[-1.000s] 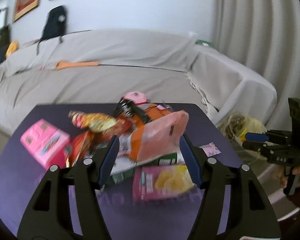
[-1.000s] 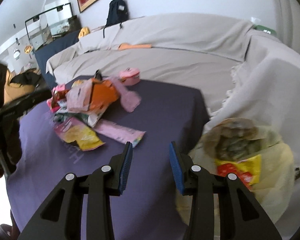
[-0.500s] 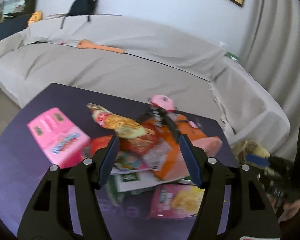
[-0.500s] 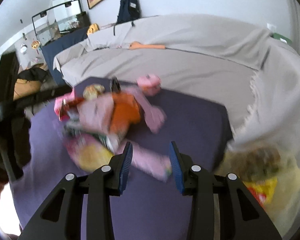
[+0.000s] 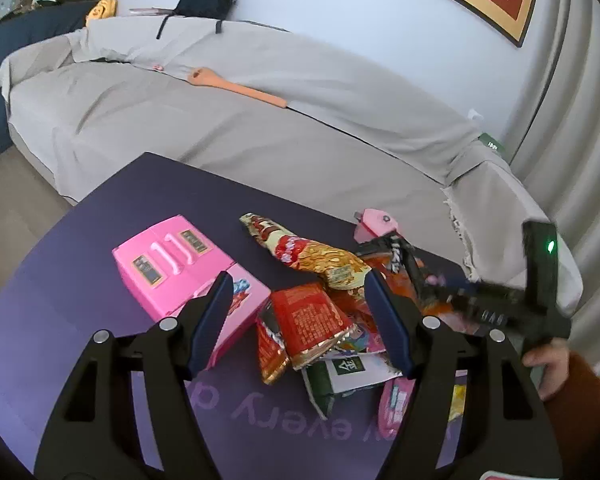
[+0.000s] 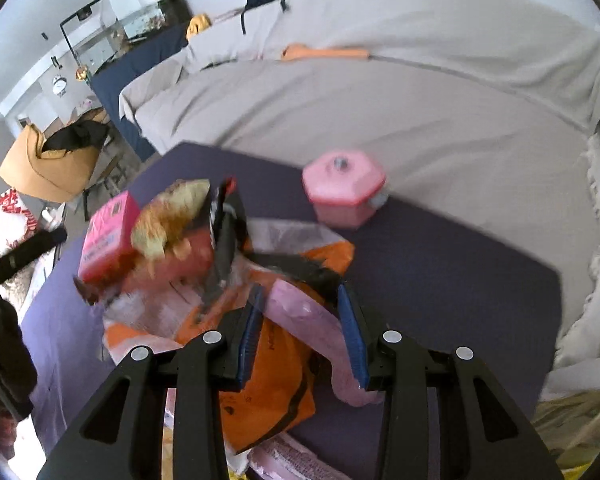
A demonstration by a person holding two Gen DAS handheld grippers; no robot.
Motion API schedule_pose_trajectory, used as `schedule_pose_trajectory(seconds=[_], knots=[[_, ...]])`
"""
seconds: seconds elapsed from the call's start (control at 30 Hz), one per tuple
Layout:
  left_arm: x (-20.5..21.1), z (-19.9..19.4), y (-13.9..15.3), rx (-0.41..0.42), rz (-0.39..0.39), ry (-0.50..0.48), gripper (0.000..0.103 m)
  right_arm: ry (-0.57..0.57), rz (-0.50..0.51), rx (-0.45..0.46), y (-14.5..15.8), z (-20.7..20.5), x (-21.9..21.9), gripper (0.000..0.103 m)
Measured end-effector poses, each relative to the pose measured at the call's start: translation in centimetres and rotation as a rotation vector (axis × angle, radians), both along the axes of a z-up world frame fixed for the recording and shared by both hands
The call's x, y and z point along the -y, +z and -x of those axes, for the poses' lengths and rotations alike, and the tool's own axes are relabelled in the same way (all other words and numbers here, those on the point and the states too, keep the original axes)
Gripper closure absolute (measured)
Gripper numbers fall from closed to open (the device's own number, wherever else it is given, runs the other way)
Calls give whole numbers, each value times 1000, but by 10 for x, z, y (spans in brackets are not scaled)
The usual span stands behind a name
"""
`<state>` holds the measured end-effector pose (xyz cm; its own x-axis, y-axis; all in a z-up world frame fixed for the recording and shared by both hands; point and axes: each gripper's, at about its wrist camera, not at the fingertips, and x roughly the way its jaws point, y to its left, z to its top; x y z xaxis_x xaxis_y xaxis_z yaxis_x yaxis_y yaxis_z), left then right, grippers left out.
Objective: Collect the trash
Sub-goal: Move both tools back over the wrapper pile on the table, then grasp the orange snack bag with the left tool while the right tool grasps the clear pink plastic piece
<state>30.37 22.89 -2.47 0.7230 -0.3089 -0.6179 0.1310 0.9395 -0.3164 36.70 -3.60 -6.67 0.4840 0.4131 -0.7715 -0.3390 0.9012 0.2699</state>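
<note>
A pile of snack wrappers lies on the purple table: a red packet, a gold-and-red bag, a green-and-white pack. My left gripper is open and hovers over the red packet. My right gripper is open, its jaws on either side of a pale pink wrapper that lies on an orange bag. The right gripper also shows in the left wrist view, blurred, at the pile's right side.
A pink toy box stands left of the pile. A pink hexagonal container sits at the table's far edge. A grey-covered sofa runs behind the table. A yellowish bag shows at the lower right.
My right gripper has swung left from the bag beside the table and closed in on the pile, over the pink wrapper. My left gripper has risen and shifted left above the pile.
</note>
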Motion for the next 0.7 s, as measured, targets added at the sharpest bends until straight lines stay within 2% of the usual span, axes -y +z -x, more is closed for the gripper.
schedule_pose_trajectory(seconds=[0.13, 0.27, 0.43, 0.5, 0.7], knots=[[16, -19, 4, -11, 26, -34, 38, 19, -9, 0, -6, 15, 2, 59], [52, -37, 14, -6, 25, -97, 38, 39, -17, -8, -5, 30, 8, 59], [61, -46, 19, -12, 45, -66, 38, 51, -7, 19, 2, 46, 13, 82], [58, -42, 18, -17, 37, -60, 38, 69, -16, 30, 9, 56, 17, 87], [47, -20, 9, -33, 42, -55, 38, 68, -18, 99, 33, 87, 26, 88]])
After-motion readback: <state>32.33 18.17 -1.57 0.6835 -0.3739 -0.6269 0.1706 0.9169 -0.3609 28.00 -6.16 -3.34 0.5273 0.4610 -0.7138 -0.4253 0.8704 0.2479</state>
